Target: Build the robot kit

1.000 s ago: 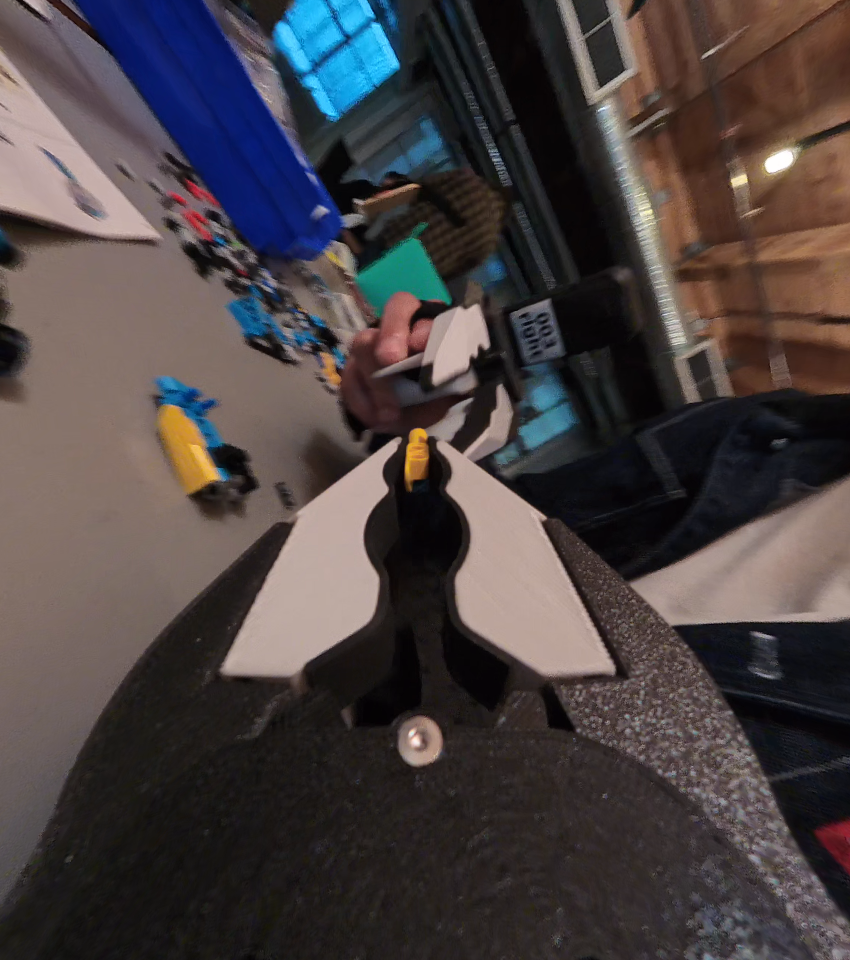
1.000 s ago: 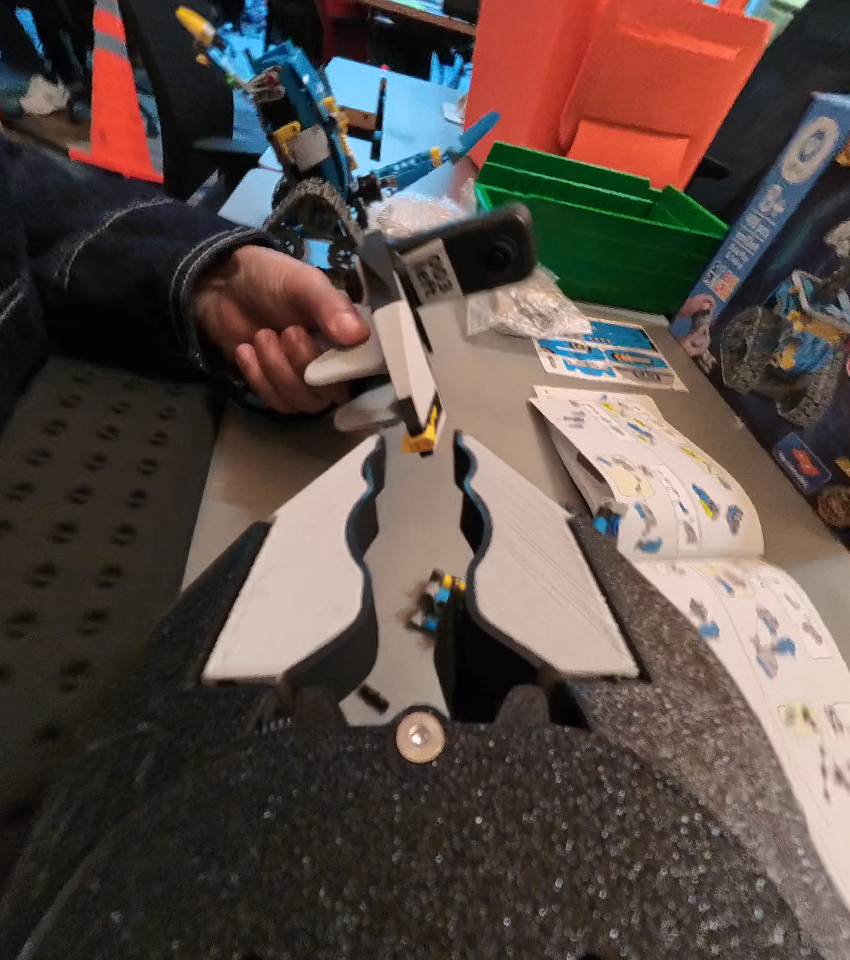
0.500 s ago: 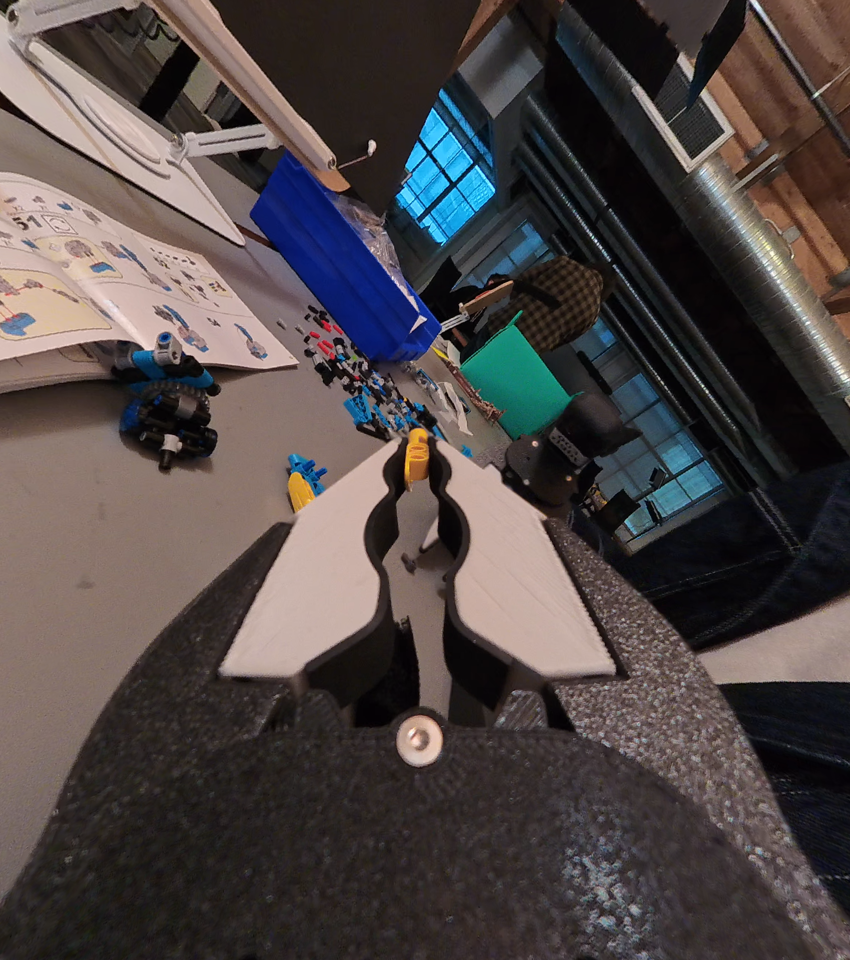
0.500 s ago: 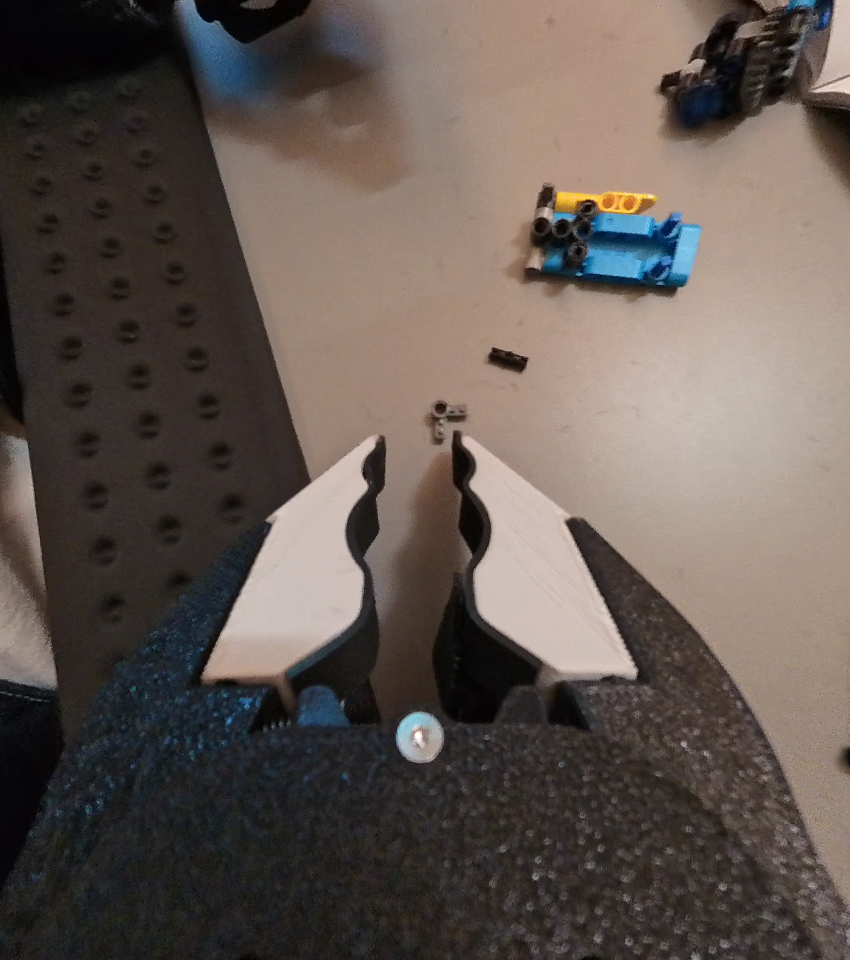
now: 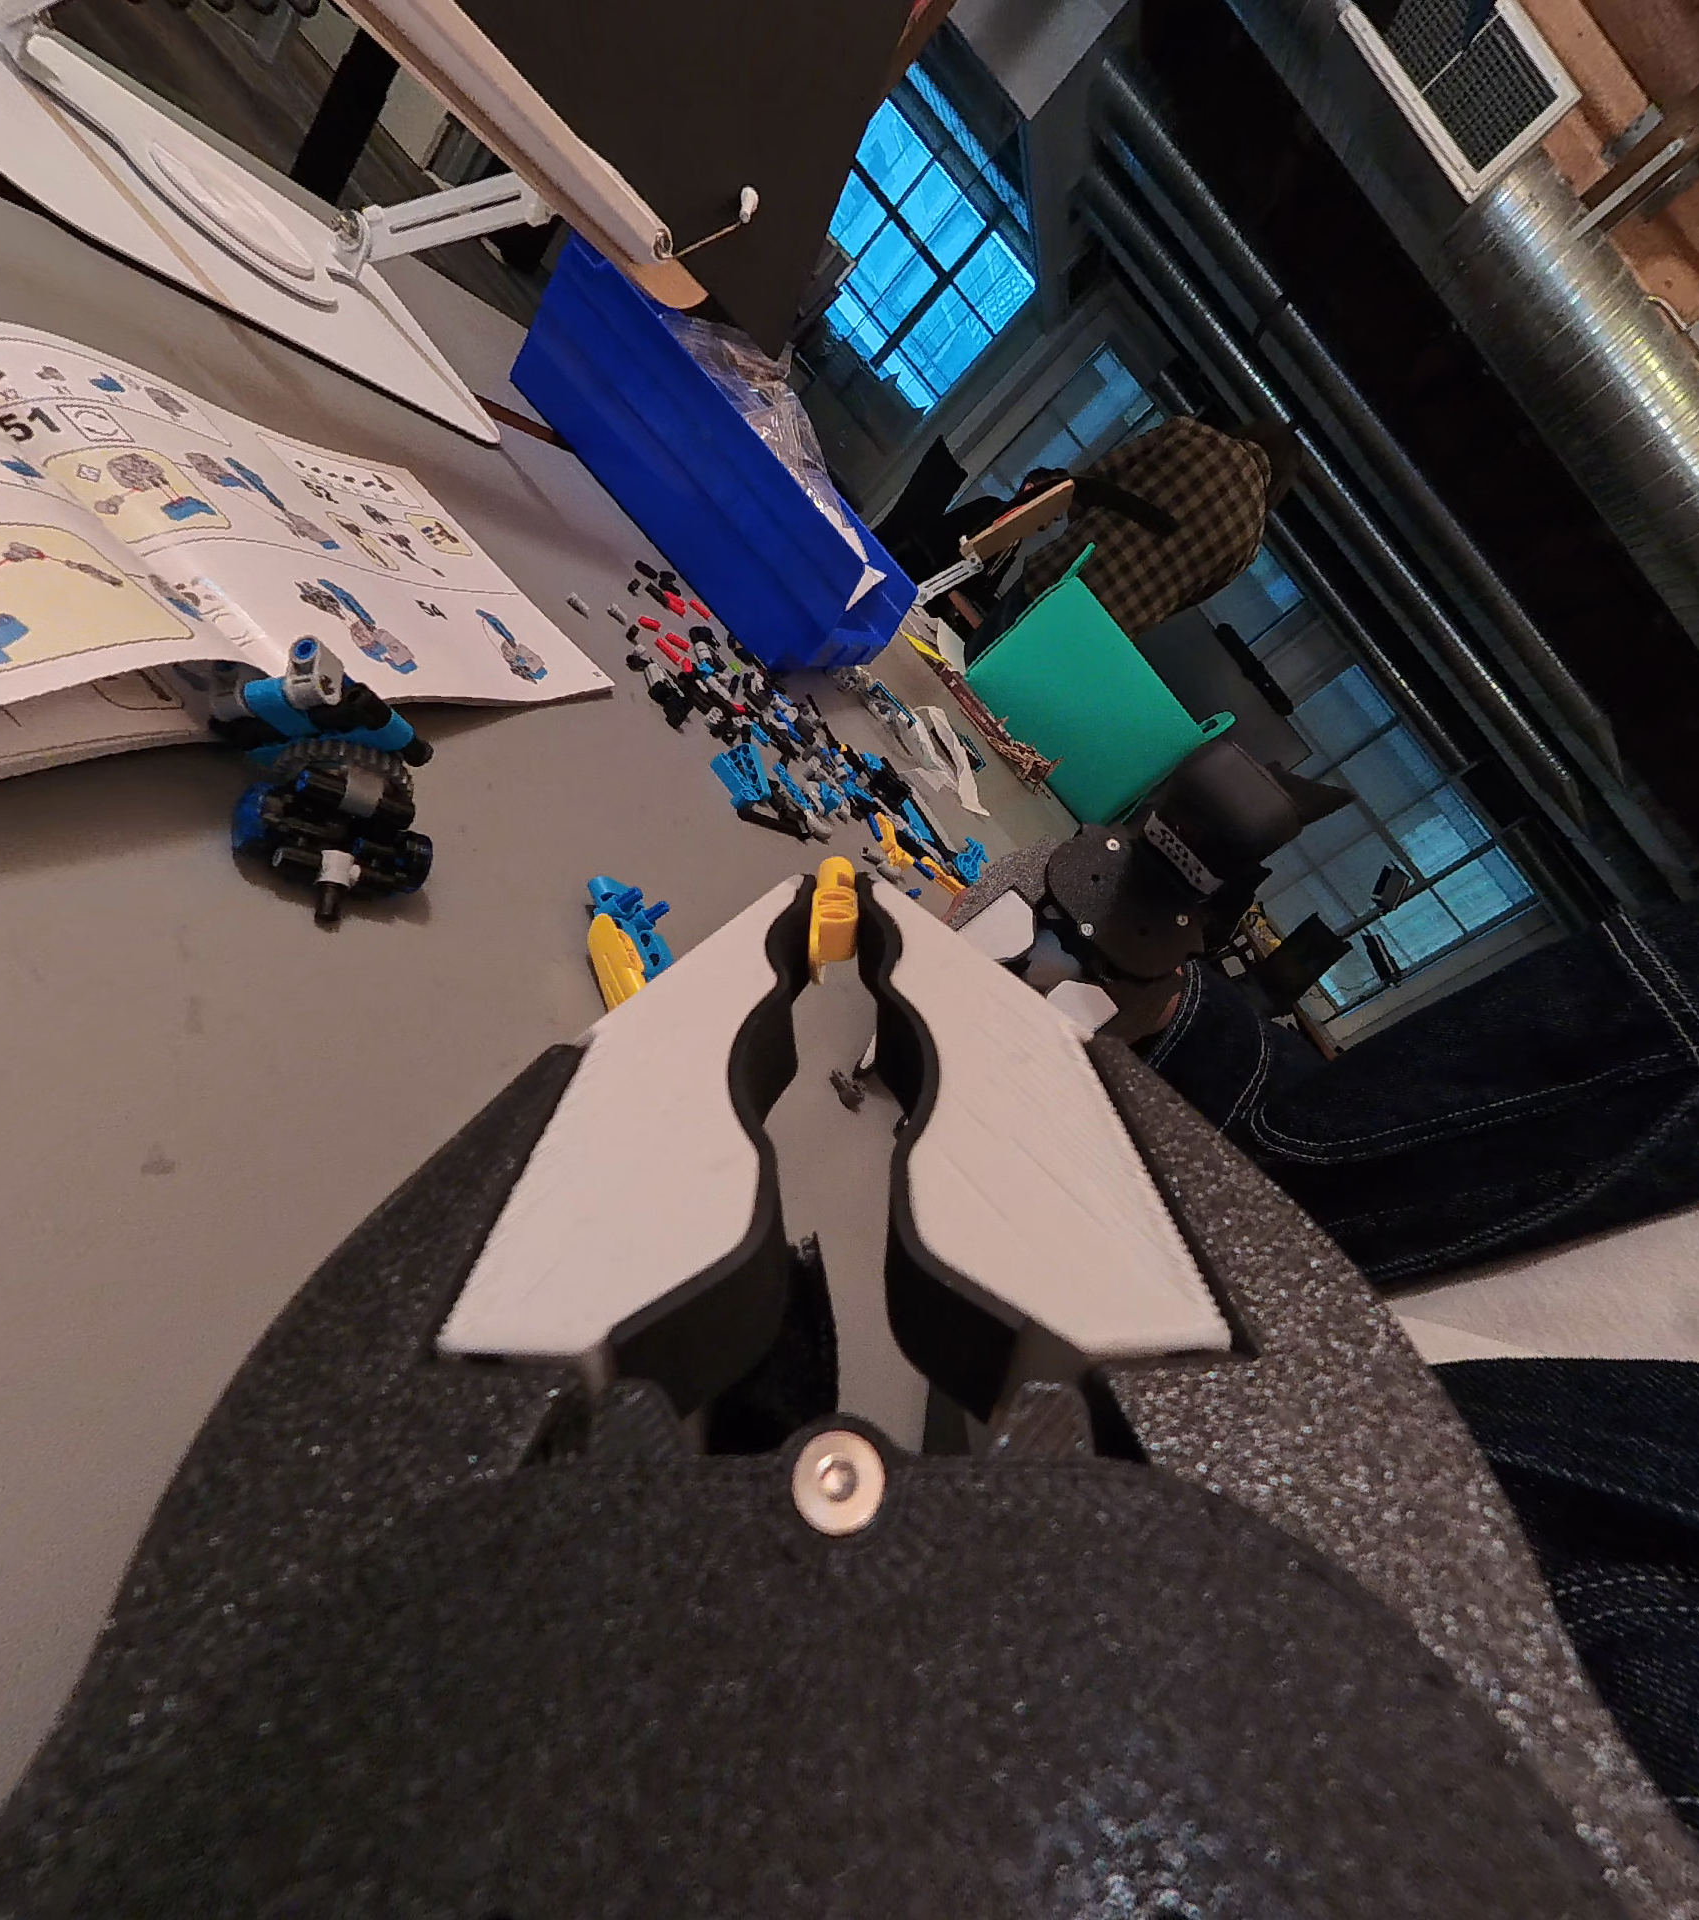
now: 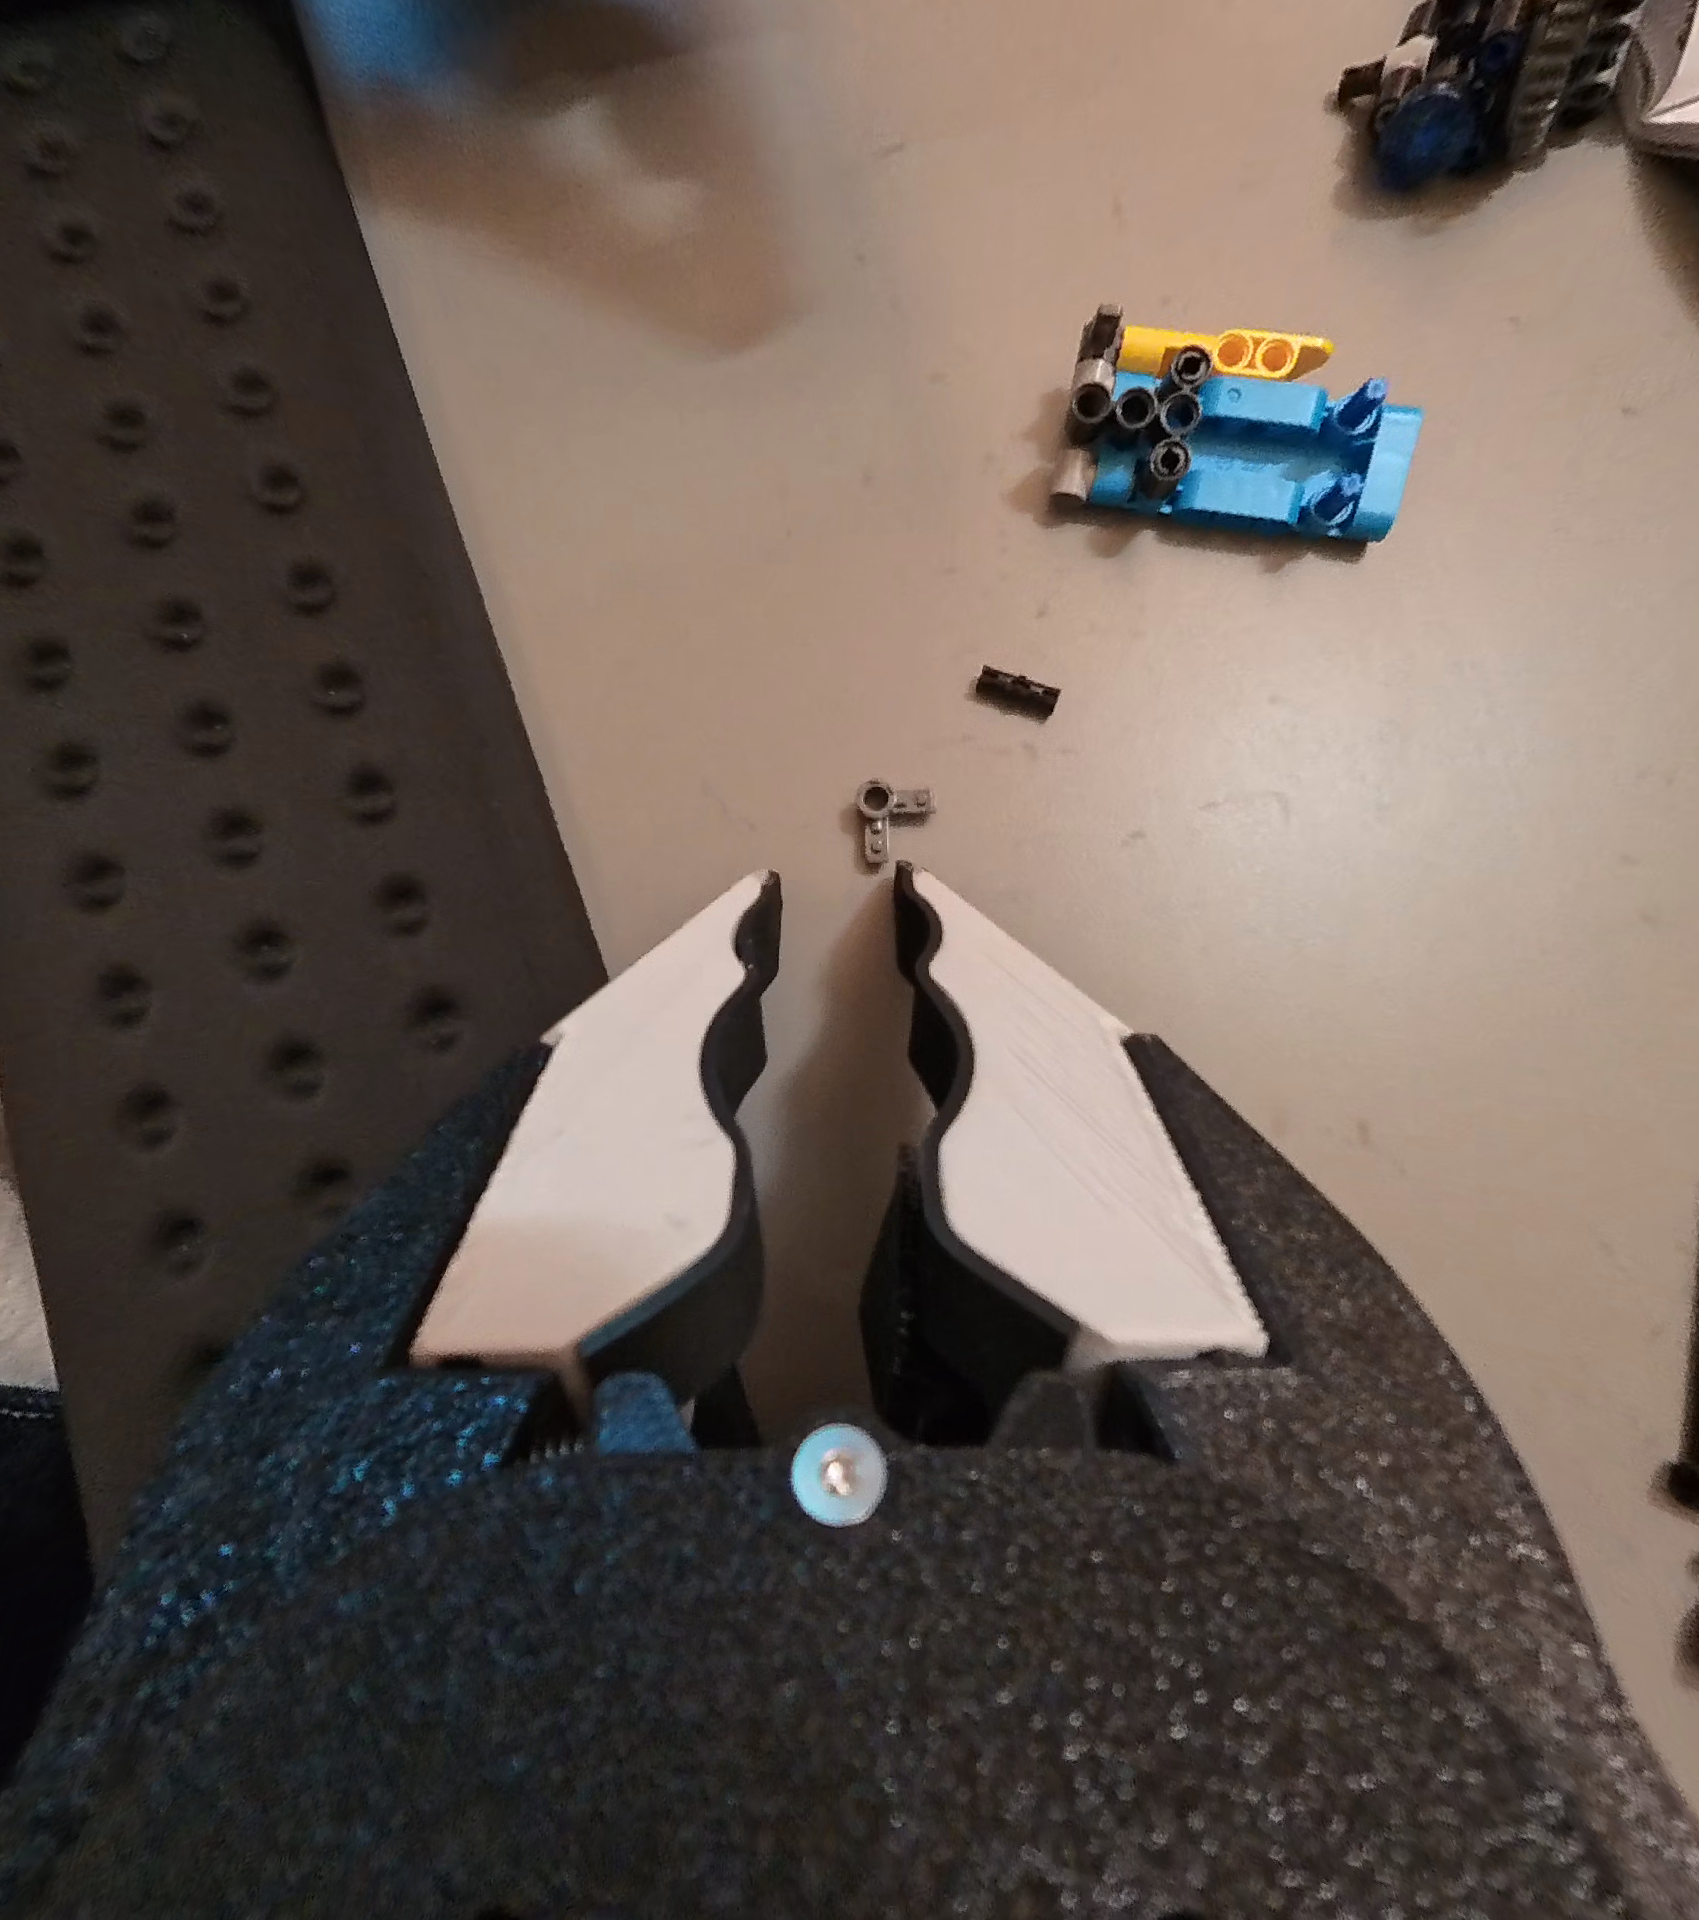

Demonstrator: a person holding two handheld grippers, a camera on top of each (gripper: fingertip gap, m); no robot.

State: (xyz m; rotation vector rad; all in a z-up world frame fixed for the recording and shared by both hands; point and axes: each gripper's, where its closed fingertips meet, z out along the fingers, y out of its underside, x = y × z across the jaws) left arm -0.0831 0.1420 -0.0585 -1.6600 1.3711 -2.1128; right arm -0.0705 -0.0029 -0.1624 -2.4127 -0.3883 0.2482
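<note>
My left gripper [image 5: 832, 883] is shut on a small yellow brick piece [image 5: 832, 914] and holds it above the grey table [image 5: 97, 1091]. My right gripper [image 6: 834, 875] is open and empty, pointing down at the table, with its tips just short of a small grey connector piece [image 6: 889, 812]. A black pin [image 6: 1016, 692] lies a little beyond it. A blue and yellow sub-assembly with black pins [image 6: 1240, 436] lies farther off; it also shows in the left wrist view [image 5: 621, 935]. The right gripper shows in the left wrist view [image 5: 1115, 925], low over the table.
An open instruction booklet [image 5: 149, 551], a small blue-black wheeled model [image 5: 331, 790], a spread of loose pieces [image 5: 783, 748], a blue bin [image 5: 710, 488] and a green bin [image 5: 1073, 707] are on the table. A dark perforated chair arm [image 6: 149, 623] lies left of the right gripper. Tip to tip, the grippers are about 20 centimeters apart. My left tips are about 15 centimeters from the black pin [image 6: 1016, 692], my right tips only 4 centimeters.
The right gripper swung from facing the left gripper down to the table and now hovers near the grey connector. The left gripper turned toward the table, still holding the yellow piece.
</note>
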